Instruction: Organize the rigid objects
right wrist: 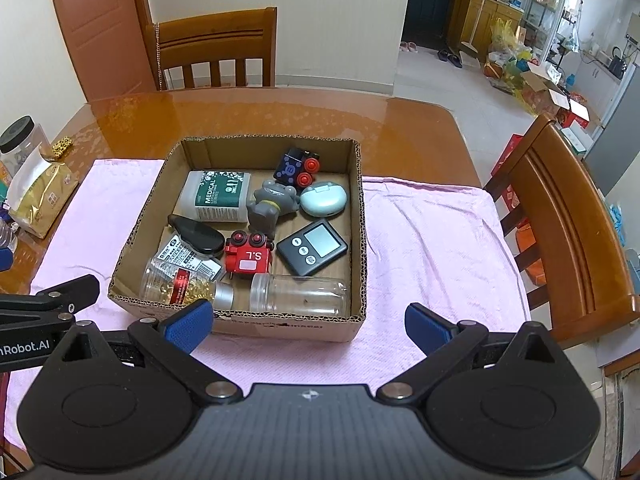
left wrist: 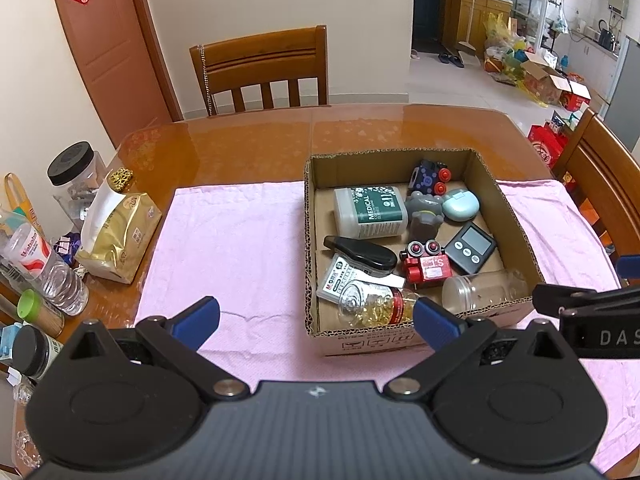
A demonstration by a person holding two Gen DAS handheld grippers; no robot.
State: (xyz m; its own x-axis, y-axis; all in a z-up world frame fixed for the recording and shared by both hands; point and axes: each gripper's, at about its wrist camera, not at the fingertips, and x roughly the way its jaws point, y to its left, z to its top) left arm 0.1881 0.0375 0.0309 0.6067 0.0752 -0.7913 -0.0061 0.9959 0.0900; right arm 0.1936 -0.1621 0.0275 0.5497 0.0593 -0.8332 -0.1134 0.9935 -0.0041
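Note:
An open cardboard box (left wrist: 516, 216) (right wrist: 132, 248) stands on a pink towel (left wrist: 240, 240) (right wrist: 432, 248). In it lie a white medical bottle (left wrist: 370, 211) (right wrist: 216, 196), a grey toy (left wrist: 425, 210) (right wrist: 270, 204), a mint case (left wrist: 461, 205) (right wrist: 323, 199), a timer (left wrist: 471, 248) (right wrist: 313, 246), a red toy (left wrist: 425, 266) (right wrist: 249, 258), a dark blue toy (left wrist: 430, 176) (right wrist: 298, 168), a capsule bottle (left wrist: 372, 306) (right wrist: 182, 282), a clear jar (left wrist: 484, 290) (right wrist: 298, 294) and a black case (left wrist: 360, 254) (right wrist: 196, 234). My left gripper (left wrist: 316, 320) and right gripper (right wrist: 308, 324) are both open and empty, in front of the box.
The wooden table (left wrist: 240, 136) holds a tissue pack (left wrist: 120, 232), a black-lidded jar (left wrist: 74, 168) and bottles (left wrist: 44, 268) at the left edge. Wooden chairs stand at the far side (left wrist: 260, 72) and at the right (right wrist: 568, 216).

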